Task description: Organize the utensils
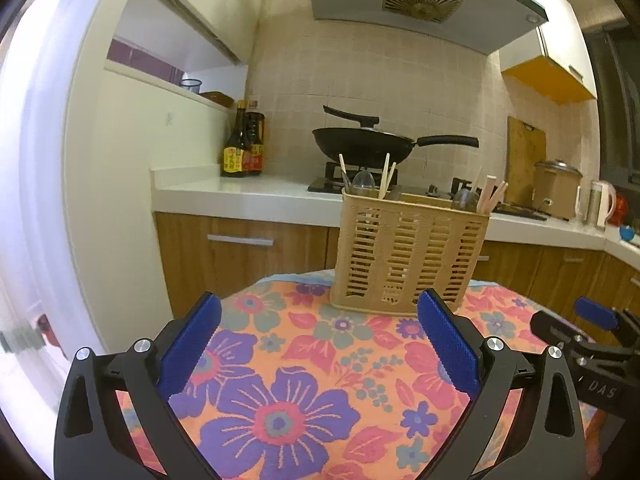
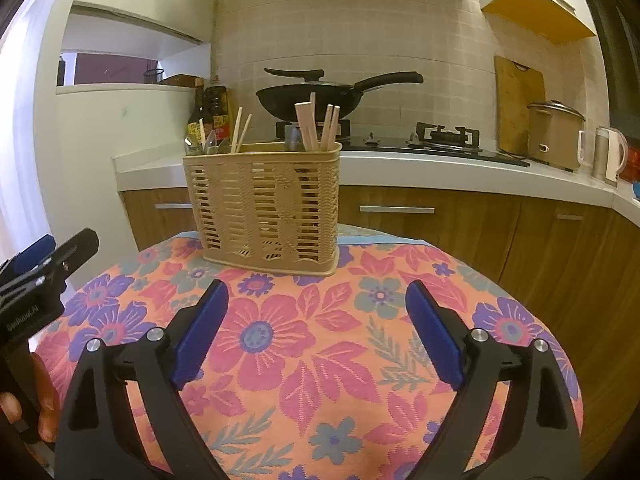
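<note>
A beige slotted utensil basket stands at the far edge of a round table with a floral cloth; it also shows in the right wrist view. Wooden chopsticks and clear spoons stick up out of its compartments. My left gripper is open and empty, low over the cloth in front of the basket. My right gripper is open and empty, also short of the basket. Each gripper shows at the edge of the other's view: the right one and the left one.
Behind the table runs a white kitchen counter with a black wok on a gas stove, dark sauce bottles, a rice cooker and a kettle. Wooden cabinets stand below. A white wall stands to the left.
</note>
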